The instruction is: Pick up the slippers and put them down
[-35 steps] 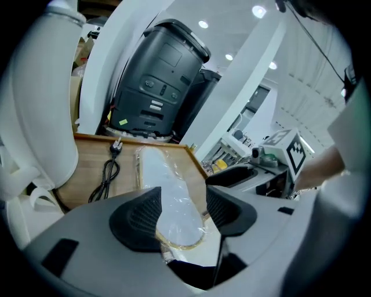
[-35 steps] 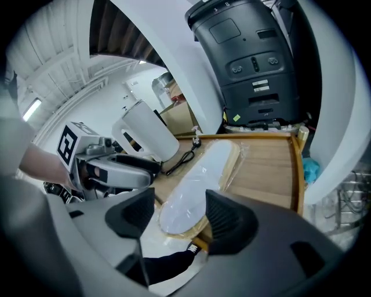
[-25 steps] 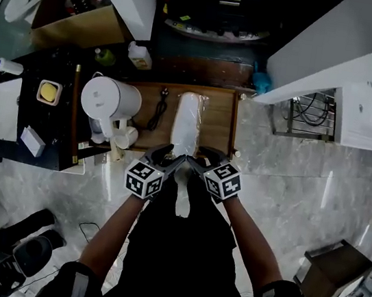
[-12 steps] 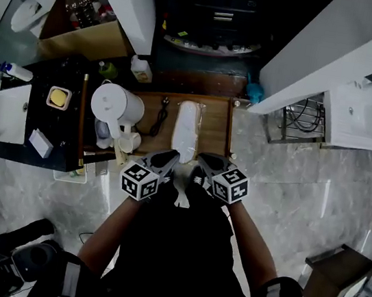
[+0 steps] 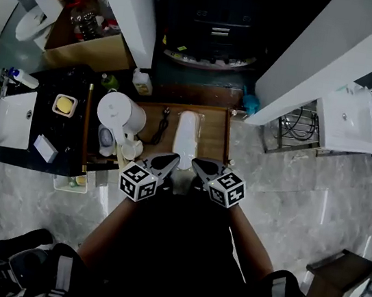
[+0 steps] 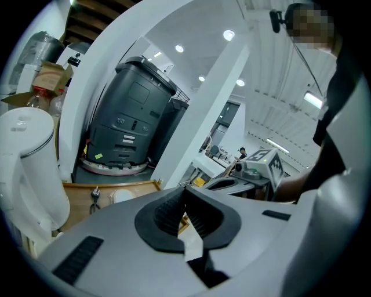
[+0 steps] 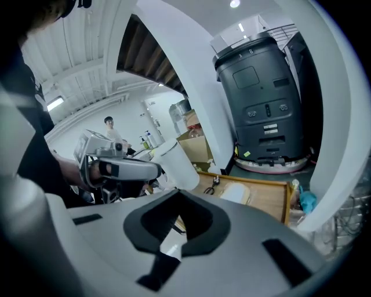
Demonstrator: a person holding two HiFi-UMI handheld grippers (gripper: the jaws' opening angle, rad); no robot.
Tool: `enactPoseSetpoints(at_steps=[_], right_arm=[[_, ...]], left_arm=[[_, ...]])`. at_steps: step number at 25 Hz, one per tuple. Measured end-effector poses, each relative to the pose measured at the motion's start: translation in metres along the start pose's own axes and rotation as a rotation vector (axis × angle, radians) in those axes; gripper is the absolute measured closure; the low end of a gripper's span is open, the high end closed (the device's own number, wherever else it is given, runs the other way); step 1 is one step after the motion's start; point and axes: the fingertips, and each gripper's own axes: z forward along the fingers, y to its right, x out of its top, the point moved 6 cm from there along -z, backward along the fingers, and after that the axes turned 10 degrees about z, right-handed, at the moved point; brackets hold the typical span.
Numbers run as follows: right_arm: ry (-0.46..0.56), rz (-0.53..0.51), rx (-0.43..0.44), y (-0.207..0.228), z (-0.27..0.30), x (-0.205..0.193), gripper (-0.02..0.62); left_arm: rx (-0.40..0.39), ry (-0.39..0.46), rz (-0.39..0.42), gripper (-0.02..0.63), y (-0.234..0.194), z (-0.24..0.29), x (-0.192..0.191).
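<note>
White kettle (image 5: 117, 110) and slipper (image 5: 186, 136) take the wooden board's (image 5: 214, 138) left and middle; its right lies bare

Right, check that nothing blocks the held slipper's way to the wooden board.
Nothing visible does. The held slipper hangs just short of the wooden board. The other slipper lies mid-board, a black cable left of it, the white kettle further left; the right strip is bare.

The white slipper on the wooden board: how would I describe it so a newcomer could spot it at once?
Find the wooden board at the middle of the head view, below the big dark machine. The white slipper lies flat along its middle, long, narrow and round-ended. To its left, the white kettle is a fat upright jug and the black cable is thin and dark.
</note>
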Motion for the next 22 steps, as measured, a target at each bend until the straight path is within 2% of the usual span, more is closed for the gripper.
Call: enactPoseSetpoints(at_steps=[22], right_arm=[[0.016, -0.089, 0.041, -0.009, -0.002, 0.020, 0.589]], left_arm=[[0.012, 0.030, 0.002, 0.595, -0.003, -0.011, 0.011]])
